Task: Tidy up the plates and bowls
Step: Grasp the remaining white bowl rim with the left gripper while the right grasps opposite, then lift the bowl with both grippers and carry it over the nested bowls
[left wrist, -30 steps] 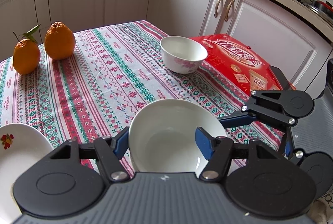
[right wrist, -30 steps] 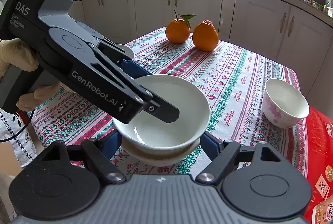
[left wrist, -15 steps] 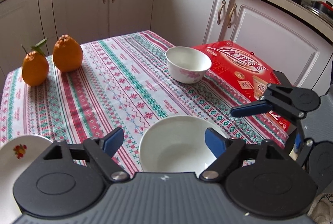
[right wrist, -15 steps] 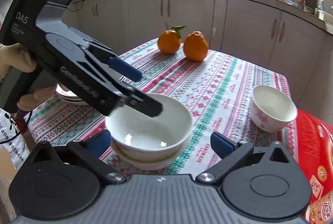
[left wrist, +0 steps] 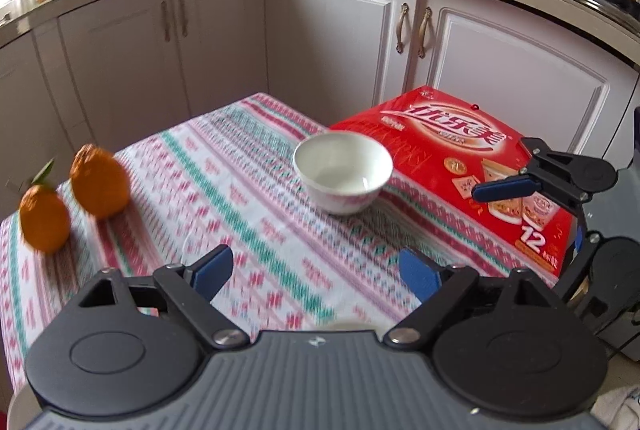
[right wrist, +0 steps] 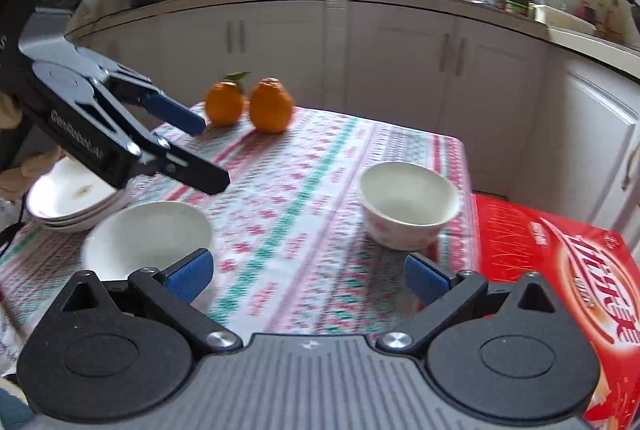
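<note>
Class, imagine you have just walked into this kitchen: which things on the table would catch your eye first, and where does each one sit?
Two oranges glow at the far edge of the striped tablecloth. A big red box fills the right side, with a small floral bowl just beside it. Near left, a plain white bowl sits in front of stacked plates.

The left gripper [left wrist: 316, 270] had just been opening; its blue fingers [left wrist: 212, 268] stood apart with only the patterned cloth [left wrist: 256, 230] of the table between them. Ahead of the fingers, slightly right, a white bowl [left wrist: 343, 172] sat upright, touching the edge of a red box [left wrist: 448, 158] further right. Two oranges [left wrist: 98, 186] lay well left of the fingers. The right gripper [left wrist: 532, 186] hung over the box, at the right edge.
</note>
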`<state>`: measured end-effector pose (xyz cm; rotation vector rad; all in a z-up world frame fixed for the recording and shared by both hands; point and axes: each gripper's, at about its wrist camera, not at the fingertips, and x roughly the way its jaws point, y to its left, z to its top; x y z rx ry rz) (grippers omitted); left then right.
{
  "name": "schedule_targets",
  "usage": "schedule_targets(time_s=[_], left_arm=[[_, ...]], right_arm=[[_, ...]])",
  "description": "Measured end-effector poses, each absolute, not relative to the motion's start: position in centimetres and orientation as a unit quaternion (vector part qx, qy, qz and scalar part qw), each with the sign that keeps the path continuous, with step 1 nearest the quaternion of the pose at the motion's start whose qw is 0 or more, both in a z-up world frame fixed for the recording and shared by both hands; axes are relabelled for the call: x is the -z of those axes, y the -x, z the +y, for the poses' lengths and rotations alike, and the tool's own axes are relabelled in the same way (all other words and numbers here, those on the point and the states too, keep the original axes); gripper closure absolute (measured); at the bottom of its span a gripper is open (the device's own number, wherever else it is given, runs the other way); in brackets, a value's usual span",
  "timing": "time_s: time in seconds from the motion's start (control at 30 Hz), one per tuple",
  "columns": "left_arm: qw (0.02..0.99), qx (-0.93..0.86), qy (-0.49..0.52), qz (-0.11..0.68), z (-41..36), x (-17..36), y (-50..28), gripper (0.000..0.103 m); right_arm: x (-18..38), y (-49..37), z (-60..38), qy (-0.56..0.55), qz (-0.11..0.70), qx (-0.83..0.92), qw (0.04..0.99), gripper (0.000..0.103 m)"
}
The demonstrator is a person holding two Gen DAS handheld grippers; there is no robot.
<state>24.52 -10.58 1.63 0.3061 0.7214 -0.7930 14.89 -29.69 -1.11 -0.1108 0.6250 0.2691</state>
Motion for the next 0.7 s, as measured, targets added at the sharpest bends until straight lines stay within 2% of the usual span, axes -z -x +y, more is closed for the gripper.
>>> schedule_targets(time_s=[0.33,0.5,0.63,0.67,0.7], left_arm=[[0.828,0.404,-0.164,0.353,-16.5,0.2,-30.3,0.014],[0.818,0.412,-0.166,0.366,-19.0,1.5,-33.3,0.019],[0.811,0.417,-0.165,0.377,-20.4,2.6,-35.3,0.019],[0.808,0.419,-0.163,0.380,-20.7,2.9,-35.7,0.022],[0.806,0.420,-0.161,0.384,-21.0,3.2,-36.1,0.031]], right_arm=[[3.0,-19.6,-32.6,0.066,0.321,-0.104,0.939,0.000],[3.9,-22.2,-33.9,0.073,0.325,-0.102,0.937,0.000],[4.6,-24.1,-34.7,0.066,0.331,-0.107,0.935,0.001],[4.9,-24.6,-34.9,0.064,0.334,-0.107,0.934,0.003],[5.0,-25.0,-35.1,0.063,0.334,-0.107,0.934,0.006]])
